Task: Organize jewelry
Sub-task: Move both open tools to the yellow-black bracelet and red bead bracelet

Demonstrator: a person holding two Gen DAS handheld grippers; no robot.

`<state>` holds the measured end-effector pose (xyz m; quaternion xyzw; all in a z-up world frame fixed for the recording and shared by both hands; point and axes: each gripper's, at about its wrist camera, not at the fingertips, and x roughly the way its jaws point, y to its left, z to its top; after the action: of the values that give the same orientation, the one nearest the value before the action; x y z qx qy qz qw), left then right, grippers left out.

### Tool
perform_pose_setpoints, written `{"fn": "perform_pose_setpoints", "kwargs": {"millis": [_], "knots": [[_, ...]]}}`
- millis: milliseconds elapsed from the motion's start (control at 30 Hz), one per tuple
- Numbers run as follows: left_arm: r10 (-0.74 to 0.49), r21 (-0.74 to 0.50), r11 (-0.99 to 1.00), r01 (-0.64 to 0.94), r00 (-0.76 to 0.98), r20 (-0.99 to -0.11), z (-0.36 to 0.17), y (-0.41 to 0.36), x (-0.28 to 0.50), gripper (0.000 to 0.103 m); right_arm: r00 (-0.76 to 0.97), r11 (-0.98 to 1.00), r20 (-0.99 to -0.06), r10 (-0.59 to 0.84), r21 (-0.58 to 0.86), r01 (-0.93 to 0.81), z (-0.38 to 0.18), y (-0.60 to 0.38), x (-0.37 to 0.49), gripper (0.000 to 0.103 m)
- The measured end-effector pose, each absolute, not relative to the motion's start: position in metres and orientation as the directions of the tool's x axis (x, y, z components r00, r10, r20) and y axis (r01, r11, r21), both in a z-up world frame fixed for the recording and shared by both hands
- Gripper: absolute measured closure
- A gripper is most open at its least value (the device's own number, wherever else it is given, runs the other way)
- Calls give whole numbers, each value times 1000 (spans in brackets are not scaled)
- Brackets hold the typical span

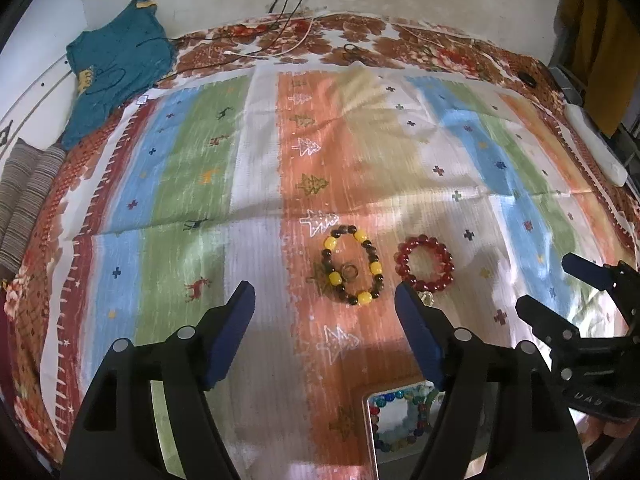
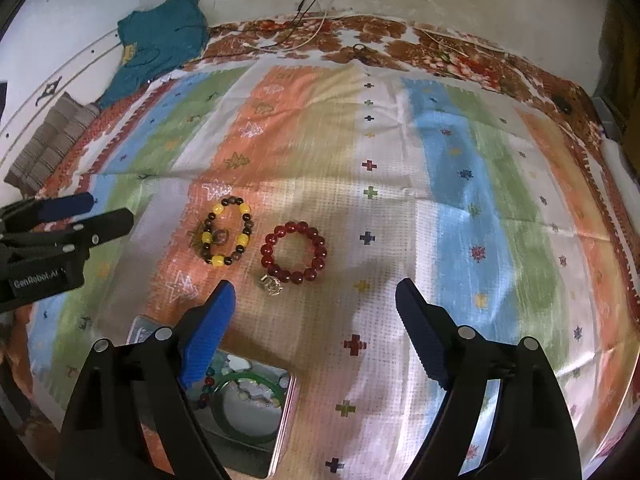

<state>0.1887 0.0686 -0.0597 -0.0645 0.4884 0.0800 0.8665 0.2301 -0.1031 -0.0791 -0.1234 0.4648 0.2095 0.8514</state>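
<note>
Striped cloth (image 1: pixel 256 184) in orange, green, blue and white covers the bed in front of you, and on its orange stripe lie two bracelets side by side, close but apart: the yellow and brown bead bracelet (image 2: pixel 227 231) on the left, with a small ring (image 1: pixel 349 271) lying inside its loop, and the red bead bracelet (image 2: pixel 294 253) on the right, with a small silver charm (image 2: pixel 273 285) touching its lower edge. Your left tongs (image 1: pixel 326 294) are spread wide and hold nothing; in the left wrist view the yellow and brown bracelet shows just beyond their tips. Your right tongs (image 2: pixel 316 290) are also spread wide and empty, and the red bracelet lies a little ahead of them, toward the left finger. Nearer to you stands an open metal tin (image 2: pixel 286 420), partly hidden behind the left finger of the right tongs; inside it you can see a green bangle (image 2: pixel 240 408) and some coloured bead bracelets (image 1: pixel 394 420). At the far left corner of the bed lies a teal garment (image 1: pixel 116 68), and thin cables (image 1: pixel 288 28) run along the wall side
</note>
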Motion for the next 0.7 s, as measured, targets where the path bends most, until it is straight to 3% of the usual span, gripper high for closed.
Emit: {"fn": "perform_pose_setpoints", "kwargs": {"millis": [700], "knots": [[70,-25,978,-205,443,-894,-92,82,223,31,408,887,-883,232,19,-462,-114,-87,267,20]]}}
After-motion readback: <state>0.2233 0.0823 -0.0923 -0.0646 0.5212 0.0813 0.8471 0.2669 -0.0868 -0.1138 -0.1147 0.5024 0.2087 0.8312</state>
